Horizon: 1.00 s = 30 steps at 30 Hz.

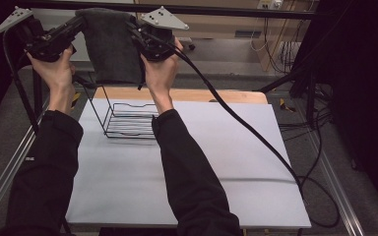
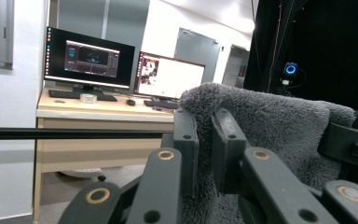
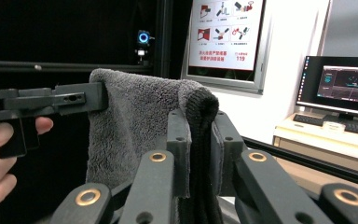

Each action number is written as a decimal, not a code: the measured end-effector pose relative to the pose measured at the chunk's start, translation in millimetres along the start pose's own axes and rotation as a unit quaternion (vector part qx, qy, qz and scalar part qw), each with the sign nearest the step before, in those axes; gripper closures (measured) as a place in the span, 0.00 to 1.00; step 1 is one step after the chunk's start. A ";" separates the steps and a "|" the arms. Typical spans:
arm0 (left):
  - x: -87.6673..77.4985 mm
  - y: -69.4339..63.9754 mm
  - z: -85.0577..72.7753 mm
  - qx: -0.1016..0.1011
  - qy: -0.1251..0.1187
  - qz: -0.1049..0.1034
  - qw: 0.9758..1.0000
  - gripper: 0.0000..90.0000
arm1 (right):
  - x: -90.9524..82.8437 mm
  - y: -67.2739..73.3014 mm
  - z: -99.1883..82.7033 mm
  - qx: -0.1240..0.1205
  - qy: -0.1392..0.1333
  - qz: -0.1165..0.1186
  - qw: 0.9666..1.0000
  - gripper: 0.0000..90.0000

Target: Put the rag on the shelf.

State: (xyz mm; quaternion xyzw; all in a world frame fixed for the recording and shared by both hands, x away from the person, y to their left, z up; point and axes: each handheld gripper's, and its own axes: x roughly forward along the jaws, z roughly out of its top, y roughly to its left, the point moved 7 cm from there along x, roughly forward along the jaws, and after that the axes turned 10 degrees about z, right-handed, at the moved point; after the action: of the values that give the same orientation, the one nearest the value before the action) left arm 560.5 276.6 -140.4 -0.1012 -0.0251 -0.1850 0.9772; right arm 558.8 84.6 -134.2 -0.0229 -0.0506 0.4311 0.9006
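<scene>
So we've got a grey towel hanging in the air between the two grippers, held up high over the far left part of the table. Our left gripper pinches one top corner of it, and in the left gripper view the jaws are pressed together on the fluffy edge. Our right gripper has the other top corner, and in the right gripper view its jaws squeeze a folded bit of the towel tight between them. Both hands, left hand and right hand, are raised with the black sleeves coming up from the near edge.

Below the towel, a black wire rack sits on the white sheet near the far left corner of the table, well apart from the cloth. The towel's lower edge hangs above the rack's far end. A thick black cable trails from the right gripper across the table toward the right edge.
</scene>
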 end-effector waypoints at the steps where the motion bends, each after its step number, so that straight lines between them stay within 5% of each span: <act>1: -0.5 1.5 -1.7 -0.002 0.002 0.000 1.000 0.90 | 0.9 0.9 -1.3 0.000 0.002 0.002 1.000 0.90; 11: -8.8 11.2 -18.5 0.010 0.021 0.001 1.000 0.90 | 5.5 6.7 -15.2 -0.009 0.028 0.003 1.000 0.90; 22: -23.2 11.7 -42.2 0.026 0.039 -0.017 0.999 0.90 | -0.7 4.2 -41.2 0.031 0.040 0.029 0.998 0.90; 30: -35.3 13.9 -55.8 0.023 0.047 -0.028 0.998 0.90 | -5.6 8.5 -53.0 0.032 0.056 0.049 0.997 0.90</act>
State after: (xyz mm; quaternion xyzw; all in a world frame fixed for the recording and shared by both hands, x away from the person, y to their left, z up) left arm 533.5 290.2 -200.6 -0.0695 0.0135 -0.2164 0.9737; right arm 554.6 85.7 -187.9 -0.0203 0.0151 0.4744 0.8800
